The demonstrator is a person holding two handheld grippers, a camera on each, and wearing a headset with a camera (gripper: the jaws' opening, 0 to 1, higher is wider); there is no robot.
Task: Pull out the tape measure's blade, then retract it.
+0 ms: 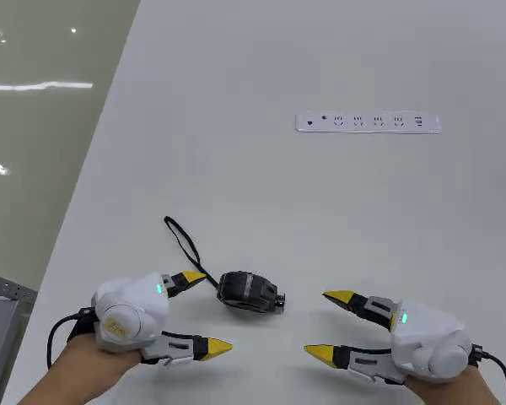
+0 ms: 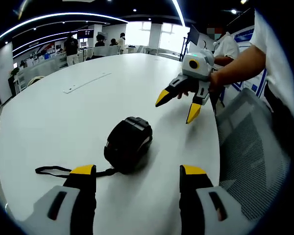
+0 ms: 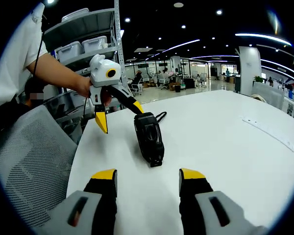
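While both claws hover open, nothing is gripped yet. Watch the left gripper (image 1: 207,310): jaws spread wide, its far yellow tip just beside the tape measure (image 1: 249,291), at the end of the case where the strap joins. Across from it the right gripper (image 1: 328,325) is spread wide too, a little apart from the case. The blade's hook (image 1: 280,301) points straight at it, and the right gripper view has that tab at the case's near end. So the tape measure lies between the two claws on the white table (image 1: 320,211), blade fully in by the look of it. The wrist strap (image 1: 181,240) trails away past the left claw's far tip.

My read is that this is the approach to the grasp. Done well, the left closes across the body of the case to pin it, clear of the strap. The right narrows end-on over that small hook and draws straight along the case's line. Pull upward and the case will likely twist. The power strip (image 1: 368,122) lies well beyond both claws, no bother.
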